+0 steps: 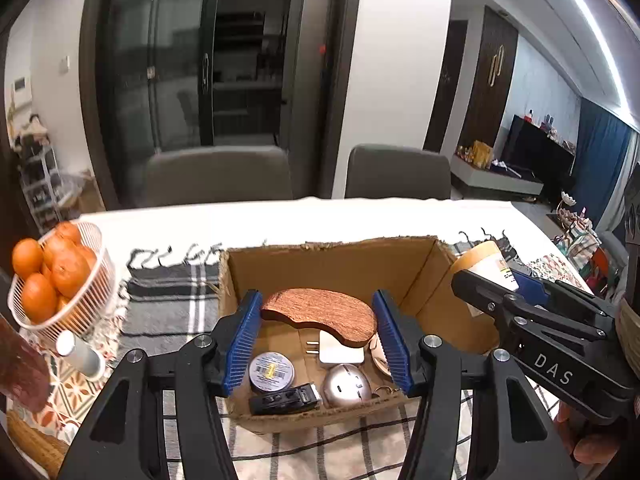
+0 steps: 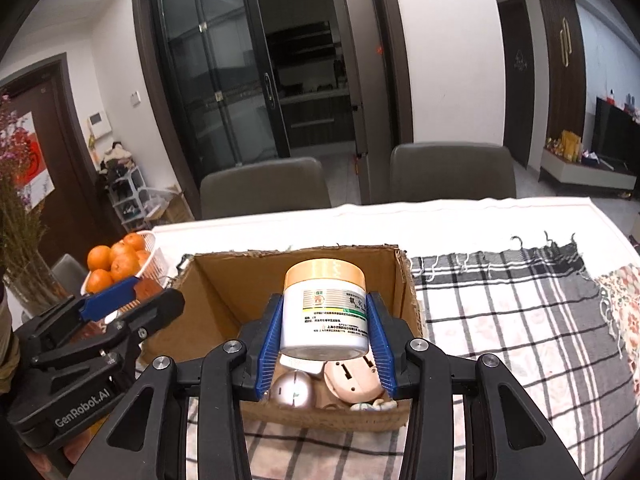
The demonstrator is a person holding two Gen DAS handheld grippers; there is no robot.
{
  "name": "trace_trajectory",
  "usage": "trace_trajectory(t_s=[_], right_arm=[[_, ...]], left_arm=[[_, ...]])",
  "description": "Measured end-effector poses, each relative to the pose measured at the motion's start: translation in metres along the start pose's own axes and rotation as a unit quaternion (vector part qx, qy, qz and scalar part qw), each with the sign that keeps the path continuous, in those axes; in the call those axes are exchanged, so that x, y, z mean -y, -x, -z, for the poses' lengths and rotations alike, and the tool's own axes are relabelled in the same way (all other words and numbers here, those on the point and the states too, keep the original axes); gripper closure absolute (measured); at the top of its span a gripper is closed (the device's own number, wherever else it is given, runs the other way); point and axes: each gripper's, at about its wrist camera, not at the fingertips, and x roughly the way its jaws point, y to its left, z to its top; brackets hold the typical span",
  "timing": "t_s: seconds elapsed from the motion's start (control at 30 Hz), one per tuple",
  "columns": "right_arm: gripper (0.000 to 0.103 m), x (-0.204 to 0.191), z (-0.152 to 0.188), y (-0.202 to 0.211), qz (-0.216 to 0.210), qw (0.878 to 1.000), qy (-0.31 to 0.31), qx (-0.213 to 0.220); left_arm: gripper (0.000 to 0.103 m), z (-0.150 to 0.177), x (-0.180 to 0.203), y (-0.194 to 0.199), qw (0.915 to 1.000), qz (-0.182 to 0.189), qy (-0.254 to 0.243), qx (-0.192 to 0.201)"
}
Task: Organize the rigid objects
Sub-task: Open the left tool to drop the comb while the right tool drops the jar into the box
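Left gripper [image 1: 316, 326] is clamped on a wooden board [image 1: 322, 314], right gripper [image 2: 326, 330] grips a white jar [image 2: 324, 308], both hanging over the cardboard box [image 1: 332, 264] on the desk [image 1: 280, 216].

A white basket of oranges [image 1: 56, 276] sits near the table's [image 1: 320, 216] left edge, two grey chairs [image 1: 218, 178] behind.

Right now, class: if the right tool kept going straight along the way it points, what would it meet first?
Probably the cardboard box. The right tool, gripping the white jar, aims down into it, so the jar likely lands on the beige gadget inside; depth is uncertain.
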Motion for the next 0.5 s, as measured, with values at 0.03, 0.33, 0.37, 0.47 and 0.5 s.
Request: trace_trajectory(t_s=[0.03, 0.33, 0.37, 0.47, 0.5], right_arm=[[0.061, 0.001, -0.001, -0.005, -0.001, 1.000, -0.002, -0.007], [0.046, 0.010, 0.000, -0.020, 0.025, 0.998, -0.023, -0.051], [0.045, 0.010, 0.001, -0.019, 0.028, 0.998, -0.024, -0.051], [0.039, 0.008, 0.003, -0.009, 0.046, 0.998, -0.018, -0.044], [0.038, 0.007, 0.003, -0.004, 0.050, 0.998, -0.018, -0.040]], left_arm=[[0.046, -0.001, -0.001, -0.006, 0.9999, 0.001, 0.002, -0.012], [0.019, 0.006, -0.006, -0.009, 0.9988, -0.044, 0.005, -0.019], [0.018, 0.008, -0.006, -0.006, 0.9985, -0.053, 0.007, -0.016], [0.012, 0.013, -0.007, 0.006, 0.9972, -0.074, 0.008, -0.003], [0.009, 0.013, -0.007, 0.011, 0.9965, -0.083, 0.007, 0.002]])
